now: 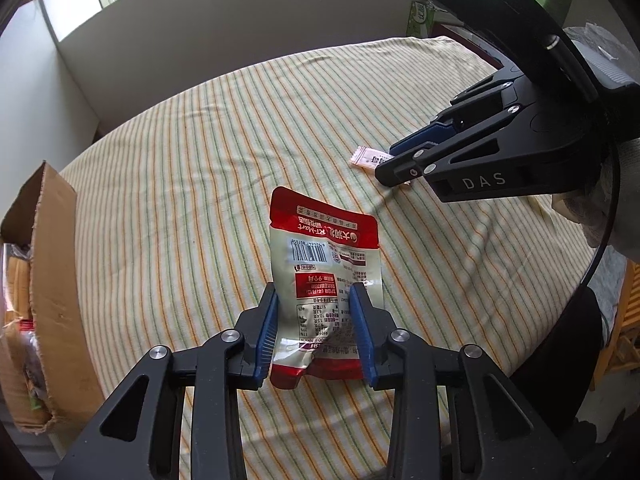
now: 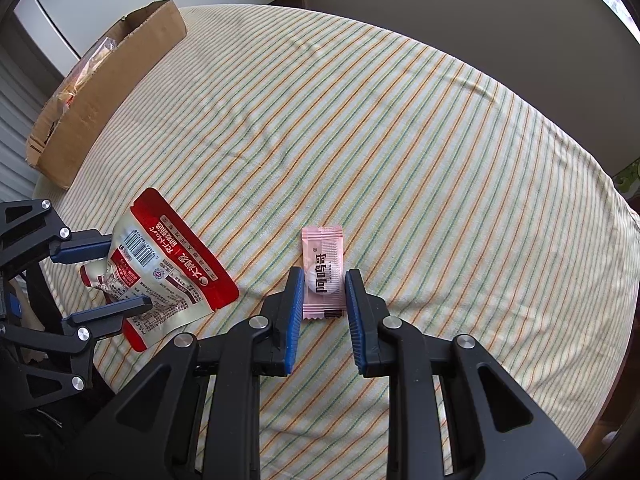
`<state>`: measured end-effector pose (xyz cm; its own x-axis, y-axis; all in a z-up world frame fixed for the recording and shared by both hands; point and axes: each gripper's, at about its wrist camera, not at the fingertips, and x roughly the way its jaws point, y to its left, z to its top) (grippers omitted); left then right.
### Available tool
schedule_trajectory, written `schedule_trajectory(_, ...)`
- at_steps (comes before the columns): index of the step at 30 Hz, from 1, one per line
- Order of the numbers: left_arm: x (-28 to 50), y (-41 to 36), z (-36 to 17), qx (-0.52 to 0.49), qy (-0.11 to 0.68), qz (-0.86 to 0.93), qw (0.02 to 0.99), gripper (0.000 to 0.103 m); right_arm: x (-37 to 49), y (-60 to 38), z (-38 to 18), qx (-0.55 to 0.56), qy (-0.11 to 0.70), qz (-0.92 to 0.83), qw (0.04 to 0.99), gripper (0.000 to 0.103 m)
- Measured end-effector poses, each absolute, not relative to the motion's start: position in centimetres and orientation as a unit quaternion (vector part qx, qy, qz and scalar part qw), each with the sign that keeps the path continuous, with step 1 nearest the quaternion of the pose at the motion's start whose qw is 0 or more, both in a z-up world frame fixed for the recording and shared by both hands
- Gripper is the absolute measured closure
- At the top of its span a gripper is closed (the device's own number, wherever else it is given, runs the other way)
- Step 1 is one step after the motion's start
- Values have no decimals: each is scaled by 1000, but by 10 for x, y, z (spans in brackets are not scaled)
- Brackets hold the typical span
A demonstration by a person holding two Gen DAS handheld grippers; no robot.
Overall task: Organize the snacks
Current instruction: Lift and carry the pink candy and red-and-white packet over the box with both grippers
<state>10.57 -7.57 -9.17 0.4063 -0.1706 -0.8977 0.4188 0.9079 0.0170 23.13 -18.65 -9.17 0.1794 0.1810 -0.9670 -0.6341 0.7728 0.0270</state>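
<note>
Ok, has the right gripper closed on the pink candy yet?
No: the right gripper is open, its blue pads straddling the pink candy with gaps on both sides.

striped tablecloth (image 2: 400, 128) | on it: cardboard box (image 2: 112, 92), pink candy (image 2: 323, 268)

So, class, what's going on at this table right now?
A person with two handheld grippers is sorting snacks on a striped tablecloth. The left gripper has its jaws shut on a red-and-white RT-Mart snack pouch, crumpling its lower part. The right gripper straddles a small pink candy packet lying on the cloth, jaws open either side, not yet squeezing. A cardboard box with snacks inside sits at the table's edge.
</note>
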Motion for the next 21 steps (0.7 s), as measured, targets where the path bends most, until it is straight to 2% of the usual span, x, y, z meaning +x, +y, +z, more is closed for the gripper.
schedule_trajectory(12,107,-47,-67,84,497,-165,848,71,230,-189,-61,-169,562,290,756,82)
schedule_trajectory(21,105,3,-33,62,469,-136,871,71,224,-144,-22,-172,539,319,760,82)
